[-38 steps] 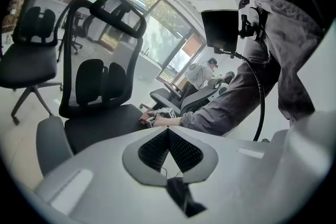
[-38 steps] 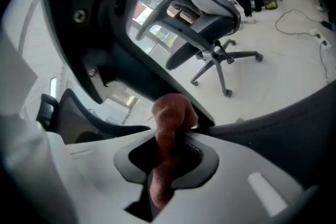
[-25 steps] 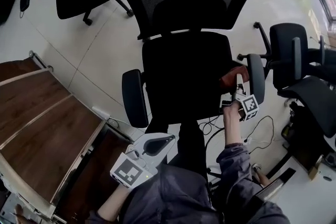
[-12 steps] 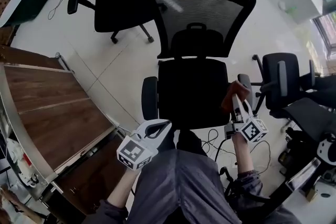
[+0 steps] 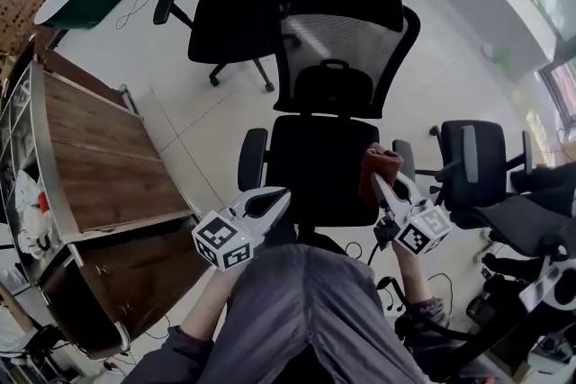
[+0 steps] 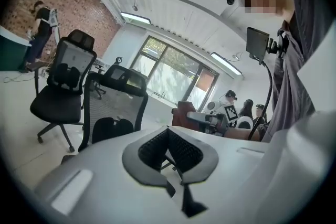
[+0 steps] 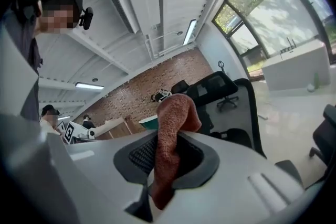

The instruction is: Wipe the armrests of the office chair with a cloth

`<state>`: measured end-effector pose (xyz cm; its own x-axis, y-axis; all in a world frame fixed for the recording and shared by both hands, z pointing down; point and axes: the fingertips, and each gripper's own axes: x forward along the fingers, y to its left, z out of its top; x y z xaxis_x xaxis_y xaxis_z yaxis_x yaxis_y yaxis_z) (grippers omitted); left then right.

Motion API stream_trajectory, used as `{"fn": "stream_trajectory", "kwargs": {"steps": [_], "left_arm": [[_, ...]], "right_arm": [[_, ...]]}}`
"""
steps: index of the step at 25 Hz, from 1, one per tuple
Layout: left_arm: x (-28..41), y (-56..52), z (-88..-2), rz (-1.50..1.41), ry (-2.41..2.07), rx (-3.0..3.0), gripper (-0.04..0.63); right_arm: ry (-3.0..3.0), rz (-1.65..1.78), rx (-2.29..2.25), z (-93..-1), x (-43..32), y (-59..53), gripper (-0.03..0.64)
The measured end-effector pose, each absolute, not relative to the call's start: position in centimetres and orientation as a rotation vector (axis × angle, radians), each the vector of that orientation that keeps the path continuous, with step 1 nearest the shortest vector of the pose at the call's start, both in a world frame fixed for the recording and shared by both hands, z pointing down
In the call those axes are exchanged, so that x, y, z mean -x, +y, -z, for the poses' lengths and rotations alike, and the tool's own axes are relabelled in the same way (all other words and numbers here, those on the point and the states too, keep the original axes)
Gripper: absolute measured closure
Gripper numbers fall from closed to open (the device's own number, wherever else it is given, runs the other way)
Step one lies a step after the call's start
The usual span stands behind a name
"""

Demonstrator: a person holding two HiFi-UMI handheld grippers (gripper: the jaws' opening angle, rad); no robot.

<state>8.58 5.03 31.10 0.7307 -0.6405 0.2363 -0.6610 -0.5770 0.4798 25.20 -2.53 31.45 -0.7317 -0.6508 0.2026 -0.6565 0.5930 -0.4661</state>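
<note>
The black office chair (image 5: pixel 326 162) with a mesh back stands right in front of me. Its left armrest (image 5: pixel 252 156) and right armrest (image 5: pixel 405 159) flank the seat. My right gripper (image 5: pixel 376 182) is shut on a rust-brown cloth (image 5: pixel 379 164), held up in the air just inside the right armrest. In the right gripper view the cloth (image 7: pixel 171 134) sticks up from between the jaws. My left gripper (image 5: pixel 277 198) is shut with nothing in it and hovers over the seat's front left corner. In the left gripper view the jaws (image 6: pixel 169 150) meet, with the right gripper (image 6: pixel 207 118) beyond them.
A wooden desk (image 5: pixel 99 153) stands to the left. More black office chairs stand behind (image 5: pixel 227 9) and to the right (image 5: pixel 475 165). A white counter (image 5: pixel 499 0) runs along the far right. Cables (image 5: pixel 355 249) lie on the floor under the chair.
The right gripper has lifted the cloth off the right armrest and drawn it back toward me. The left gripper has risen too. The head view has tilted up, showing more of the room.
</note>
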Motion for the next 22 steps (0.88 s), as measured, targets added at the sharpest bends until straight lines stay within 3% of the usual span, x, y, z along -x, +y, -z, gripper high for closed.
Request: {"fn": "stream_trajectory", "kwargs": {"steps": [10,22], "left_arm": [[-10.1,8.3,-29.2,-0.154,-1.088,-2.516,0.580],[-0.5,13.8,-30.0,-0.095,-1.304,-2.371,0.580]], "right_arm": [[-2.841,-0.762,-0.939,-30.6,-22.9,0.2,0.558],[-2.765,-0.690,-0.623,-33.9,-11.8,1.8,0.558]]}}
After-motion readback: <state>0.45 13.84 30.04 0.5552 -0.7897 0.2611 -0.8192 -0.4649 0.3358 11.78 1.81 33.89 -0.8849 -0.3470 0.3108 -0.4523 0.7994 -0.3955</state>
